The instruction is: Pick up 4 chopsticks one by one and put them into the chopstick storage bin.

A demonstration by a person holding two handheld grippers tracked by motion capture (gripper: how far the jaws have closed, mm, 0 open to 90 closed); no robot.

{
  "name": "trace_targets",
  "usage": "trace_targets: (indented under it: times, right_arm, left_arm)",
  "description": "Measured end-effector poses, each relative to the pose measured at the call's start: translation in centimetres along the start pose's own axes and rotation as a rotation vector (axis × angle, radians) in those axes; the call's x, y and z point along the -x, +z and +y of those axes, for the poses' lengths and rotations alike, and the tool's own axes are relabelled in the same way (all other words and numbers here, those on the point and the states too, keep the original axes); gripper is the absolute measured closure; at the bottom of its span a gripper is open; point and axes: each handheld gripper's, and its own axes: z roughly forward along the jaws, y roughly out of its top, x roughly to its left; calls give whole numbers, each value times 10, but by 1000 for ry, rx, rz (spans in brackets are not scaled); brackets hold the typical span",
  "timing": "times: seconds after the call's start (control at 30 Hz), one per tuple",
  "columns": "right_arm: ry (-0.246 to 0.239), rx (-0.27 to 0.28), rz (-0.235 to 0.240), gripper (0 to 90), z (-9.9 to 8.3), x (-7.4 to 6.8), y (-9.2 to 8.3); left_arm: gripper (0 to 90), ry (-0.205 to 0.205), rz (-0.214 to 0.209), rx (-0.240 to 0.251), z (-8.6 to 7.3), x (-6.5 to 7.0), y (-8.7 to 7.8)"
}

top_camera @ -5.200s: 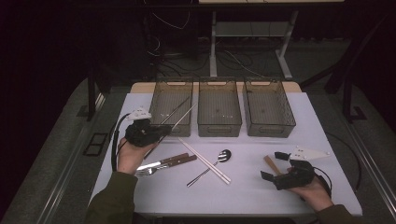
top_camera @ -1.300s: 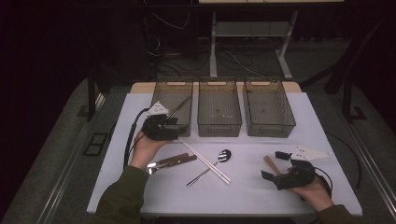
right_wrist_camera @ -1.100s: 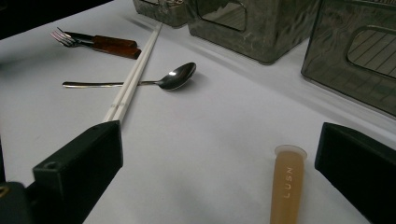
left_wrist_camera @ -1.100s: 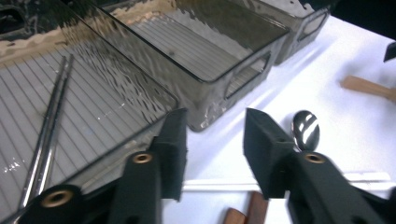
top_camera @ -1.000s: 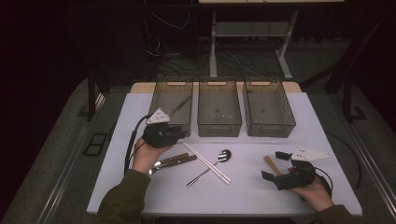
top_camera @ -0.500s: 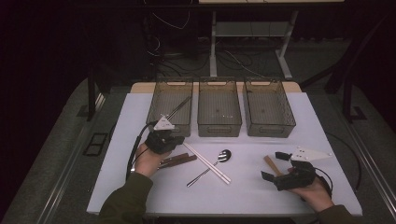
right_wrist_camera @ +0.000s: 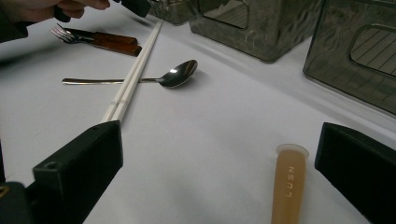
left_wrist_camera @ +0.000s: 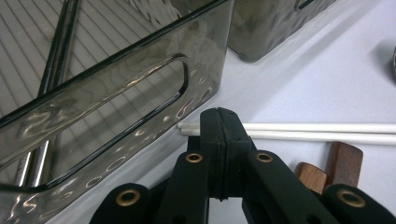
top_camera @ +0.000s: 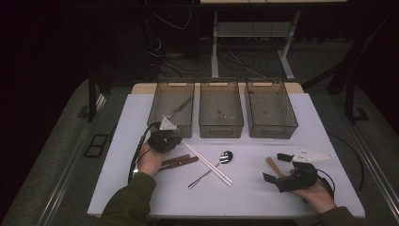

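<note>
Hovered left gripper [left_wrist_camera: 218, 140] at white chopsticks [left_wrist_camera: 322, 132] mid-frame, fingers pressed together, empty; probably needed reopening before grabbing. Right gripper [right_wrist_camera: 219, 158] fingers apart.

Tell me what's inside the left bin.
The left bin holds long dark metal utensils leaning across its ribbed floor. In the left gripper view, the smoky front wall blurs their lower ends, so what kind they are stays unclear.
</note>
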Motion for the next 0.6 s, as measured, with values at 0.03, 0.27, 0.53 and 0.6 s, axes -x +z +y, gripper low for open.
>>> trace_targets:
  times: [0.03, 0.27, 0.53, 0.6]
  right_arm:
    - [0, 0, 0, 11, 0, 0, 0]
    - [0, -3, -1, 11, 0, 0, 1]
    - [2, -3, -3, 11, 0, 0, 1]
    - [5, -4, -3, 11, 0, 0, 1]
  left_arm:
    - [893, 6, 4, 3, 0, 0, 1]
    - [893, 25, -33, 10, 4, 6, 8]
    - [893, 64, -54, 3, 13, 15, 21]
    - [893, 74, -55, -10, 14, 16, 24]
